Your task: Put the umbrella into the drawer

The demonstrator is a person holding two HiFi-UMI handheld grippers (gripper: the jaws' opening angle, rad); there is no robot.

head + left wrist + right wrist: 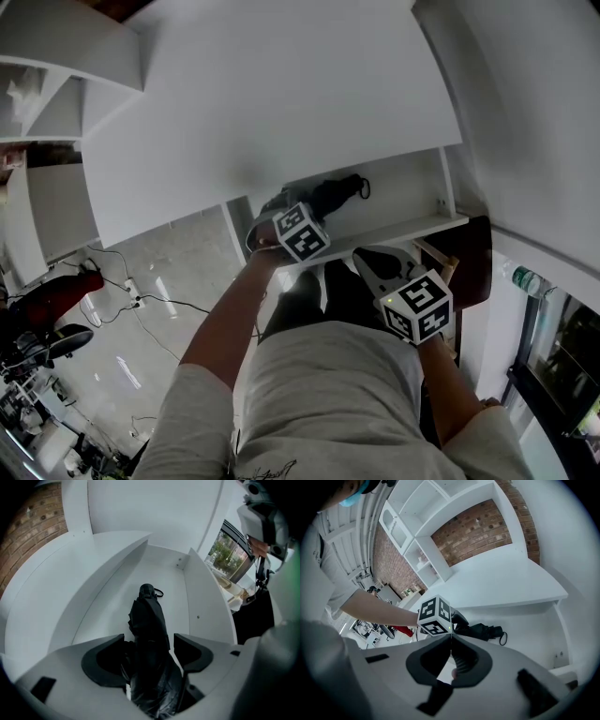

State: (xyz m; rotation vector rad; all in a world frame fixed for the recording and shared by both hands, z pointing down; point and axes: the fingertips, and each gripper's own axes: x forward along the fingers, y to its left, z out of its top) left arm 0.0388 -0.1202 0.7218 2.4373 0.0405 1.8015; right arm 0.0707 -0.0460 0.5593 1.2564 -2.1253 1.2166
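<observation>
Inside the open white smooth-panelled drawer, a black folded fabric umbrella lies lengthwise. Its cloth is creased and bunched into a soft, uneven roll. A thin cord loop sits at its far end, at 12 o'clock in the left gripper view. The left tongs pinch the near end of the umbrella, their dark curved pads pressed into the fabric on both sides. Whether the roll rests fully on the drawer floor cannot be told.

The right tongs are pressed together with nothing between them. In the head view they hang at about 4 o'clock from the left tongs, in front of the drawer's front panel and apart from the umbrella.

Above the drawer, a broad matt white surface overhangs it and hides its back part in the head view. A rough red brick wall rises behind, with white boxy shelves at 10 o'clock in the right gripper view. A glossy pale tiled floor with thin dark cables shows at 8 o'clock in the head view.
</observation>
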